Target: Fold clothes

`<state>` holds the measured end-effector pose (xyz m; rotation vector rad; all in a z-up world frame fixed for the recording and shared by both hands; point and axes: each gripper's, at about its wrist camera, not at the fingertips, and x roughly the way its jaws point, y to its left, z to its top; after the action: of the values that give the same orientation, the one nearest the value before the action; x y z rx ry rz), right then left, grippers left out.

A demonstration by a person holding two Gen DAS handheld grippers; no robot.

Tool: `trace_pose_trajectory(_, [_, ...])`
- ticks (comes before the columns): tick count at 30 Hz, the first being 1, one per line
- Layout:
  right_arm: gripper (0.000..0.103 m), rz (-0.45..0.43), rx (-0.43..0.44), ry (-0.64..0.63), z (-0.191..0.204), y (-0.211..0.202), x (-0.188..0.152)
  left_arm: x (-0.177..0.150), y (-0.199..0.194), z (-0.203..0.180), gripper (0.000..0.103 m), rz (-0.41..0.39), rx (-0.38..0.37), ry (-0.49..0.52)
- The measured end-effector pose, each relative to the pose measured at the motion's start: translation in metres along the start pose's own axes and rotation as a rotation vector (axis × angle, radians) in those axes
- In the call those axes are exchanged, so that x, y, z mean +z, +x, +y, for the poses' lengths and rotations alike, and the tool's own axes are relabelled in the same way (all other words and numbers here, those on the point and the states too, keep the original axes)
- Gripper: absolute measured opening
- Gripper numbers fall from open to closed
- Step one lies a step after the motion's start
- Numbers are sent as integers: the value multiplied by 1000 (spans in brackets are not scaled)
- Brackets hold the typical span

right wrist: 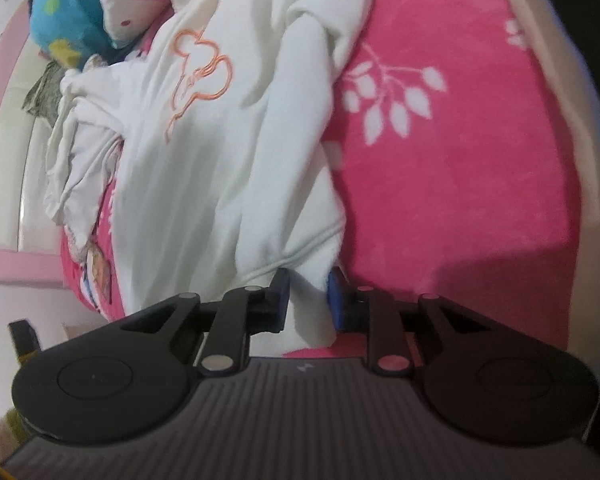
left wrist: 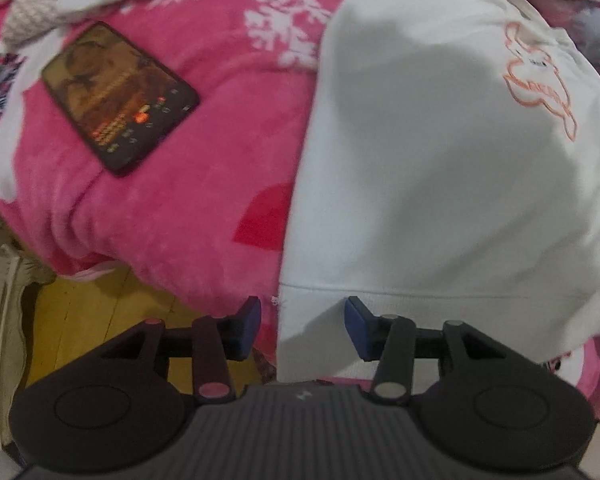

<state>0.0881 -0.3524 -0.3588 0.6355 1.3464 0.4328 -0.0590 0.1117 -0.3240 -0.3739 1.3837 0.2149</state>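
- Shirt, white with an orange outline print on it, lay spread on the pink blanket covering the bed.
- Its hem ran across just ahead of the left gripper; one side edge ran straight up the blanket, near the phone but apart from it.
- Left gripper was spread, jaws apart with nothing clamped; the shirt's bottom corner sat in the gap, left pad over blanket, right pad over the hem band. Contact unclear.
- Right gripper was pinching a corner of the shirt: white cloth bunched between the blue pads and trailing out below them.
- In the right wrist view the far side of the shirt was rumpled, with a sleeve or fold bunched at the left.
- Print showed in that view too, in the upper part of the cloth.
- Phone, screen lit, lay flat on the blanket left of the shirt.
- White leaf pattern on the blanket beside the shirt.
- Blue patterned cloth and more white fabric piled at the far end of the bed.
- Yellow floor visible past the bed edge, left wrist view.
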Motion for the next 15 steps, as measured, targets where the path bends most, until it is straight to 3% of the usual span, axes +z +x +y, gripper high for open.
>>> trace_pose_trajectory(5, [19,-11,-50,-41,0,1,6,9,7,0,48,26,-45,48])
trace_pose_trajectory(9, [16,-16,-35,13,-9,8,3,11,12,0,46,35,-55,53])
trace_pose_trajectory(10, [8,-19,-32,26,-10,7,1,11,11,-1,37,32,-50,54])
trace_pose_trajectory(11, [6,-30,-21,38,-8,3,-1,11,8,-4,31,28,-33,62])
trace_pose_trajectory(13, [5,-56,5,61,0,-8,-5,11,1,-11,7,20,2,78])
trace_pose_trajectory(15, [5,-94,43,53,21,-31,-11,12,-9,-15,6,16,17,74])
